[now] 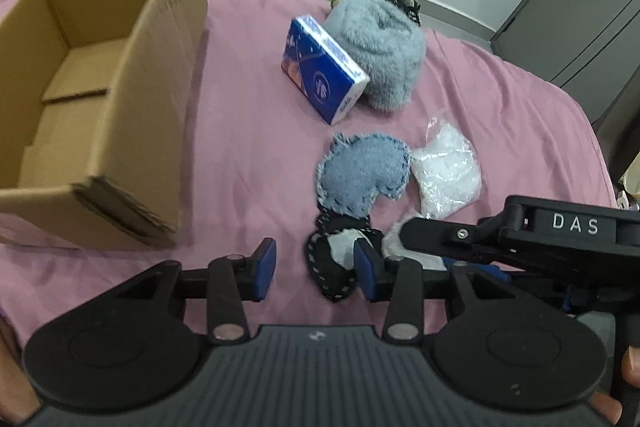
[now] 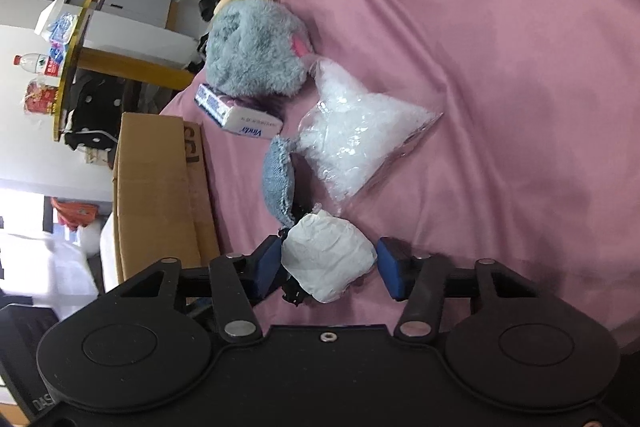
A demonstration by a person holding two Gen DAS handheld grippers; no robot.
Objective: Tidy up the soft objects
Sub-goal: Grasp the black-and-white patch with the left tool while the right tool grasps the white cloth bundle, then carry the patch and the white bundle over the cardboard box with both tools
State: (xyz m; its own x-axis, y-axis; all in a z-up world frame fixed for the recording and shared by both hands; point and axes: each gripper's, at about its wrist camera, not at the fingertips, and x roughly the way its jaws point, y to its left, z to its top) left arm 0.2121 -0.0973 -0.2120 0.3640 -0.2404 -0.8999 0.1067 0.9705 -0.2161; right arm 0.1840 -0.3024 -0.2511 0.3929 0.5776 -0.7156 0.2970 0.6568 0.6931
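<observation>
The step in hand looks like picking up. The right gripper (image 2: 329,263) brackets a crumpled white wad (image 2: 328,259), jaws apart, not yet pinching. The left gripper (image 1: 315,269) hangs open over a black stitched heart pillow (image 1: 332,273). Next: close, lift, carry left into the cardboard box (image 1: 100,99). Nearby on the pink sheet (image 1: 240,147) lie a frayed denim heart (image 1: 364,175) and a crinkly clear bag (image 1: 446,175).

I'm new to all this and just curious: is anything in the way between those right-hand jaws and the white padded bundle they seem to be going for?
Nothing visible. The white padded bundle already sits between the open jaws of the right gripper, on the pink bedsheet. A black stitched heart-shaped pouch lies against it, beside rather than in front.
</observation>
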